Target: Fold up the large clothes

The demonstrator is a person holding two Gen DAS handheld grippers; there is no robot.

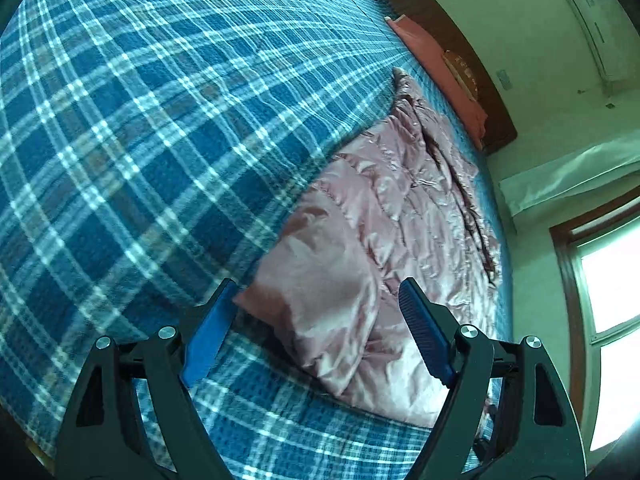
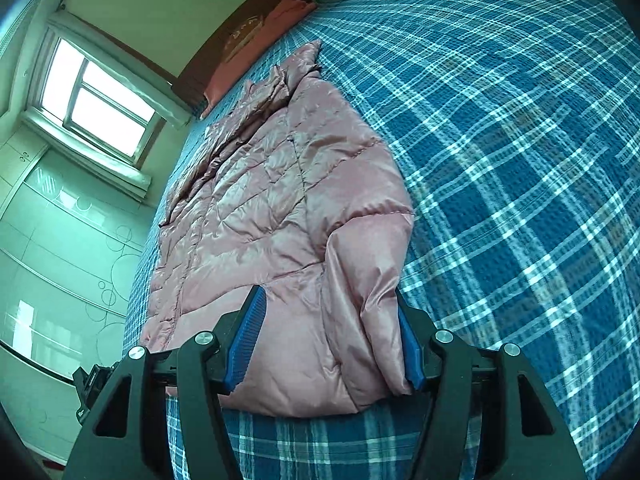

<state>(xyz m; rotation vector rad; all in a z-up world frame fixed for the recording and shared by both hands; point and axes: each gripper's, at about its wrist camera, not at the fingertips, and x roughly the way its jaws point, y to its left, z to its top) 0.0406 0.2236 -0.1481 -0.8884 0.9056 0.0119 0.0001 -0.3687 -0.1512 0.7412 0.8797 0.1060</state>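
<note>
Our right gripper [image 2: 328, 340] has its fingers [image 2: 246, 344] spread wide and holding nothing; between them, in the lower centre of the right wrist view, sits the folded-in sleeve [image 2: 368, 300] of the pink down jacket [image 2: 256, 200], its cuff end nearest us and seemingly touching the right-hand pad, though we cannot tell whether it is pressed. Our left gripper [image 1: 316, 336] is likewise wide and empty; the jacket's hem corner lies between its fingers [image 1: 208, 340] in the lower centre of the left wrist view, just beyond the tips and apparently apart from them. From both pairs of fingers the jacket's long axis runs away, hem near, collar far: toward the upper right of the left wrist frame, toward the upper centre-left of the right wrist frame; so we judge the right hand nearer to a hold, on the sleeve side, and the next fold to turn on that bottom edge. The jacket rests on the bed [image 2: 520, 160] with its blue plaid cover; beyond the collar lie a red pillow [image 1: 444, 76] and a dark wooden headboard [image 1: 472, 60]; a bright window [image 2: 100, 100] fills the upper left of the right wrist frame.
</note>
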